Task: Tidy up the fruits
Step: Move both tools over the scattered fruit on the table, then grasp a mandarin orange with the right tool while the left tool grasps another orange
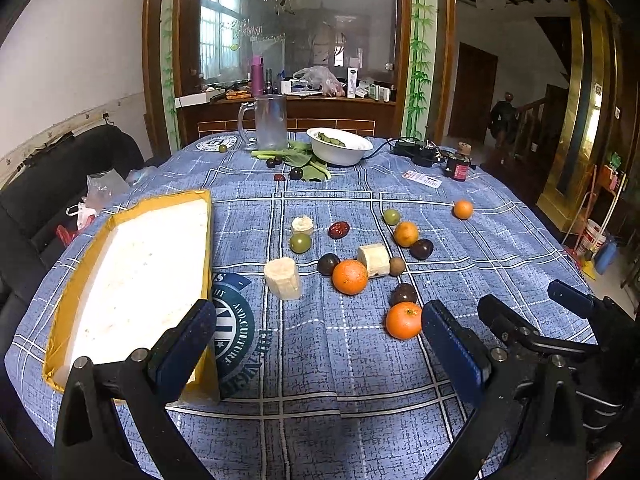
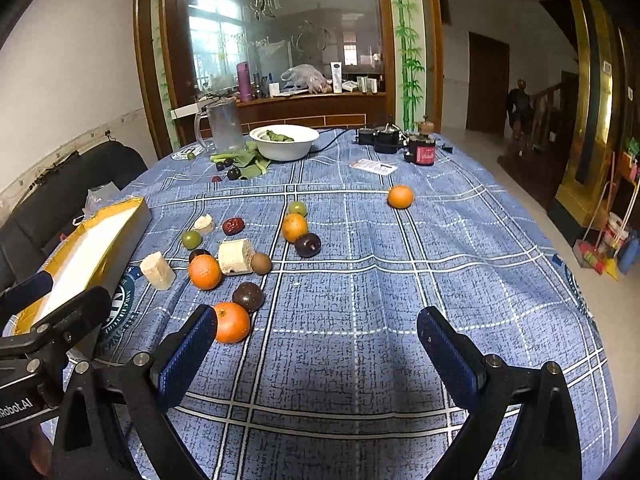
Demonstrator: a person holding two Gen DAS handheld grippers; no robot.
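Several fruits lie scattered on the blue checked tablecloth: oranges, dark passion fruits, green fruits, a red date, a kiwi and pale banana-like chunks. A yellow box with a white foam lining sits at the left. My left gripper is open above the cloth, its right finger beside the nearest orange. My right gripper is open too, its left finger next to that same orange. Each gripper shows at the other view's edge.
At the table's far side stand a white bowl of greens, a clear plastic jug, leafy greens with dark fruits, a black device with cable, a small jar and a card. A black chair stands left.
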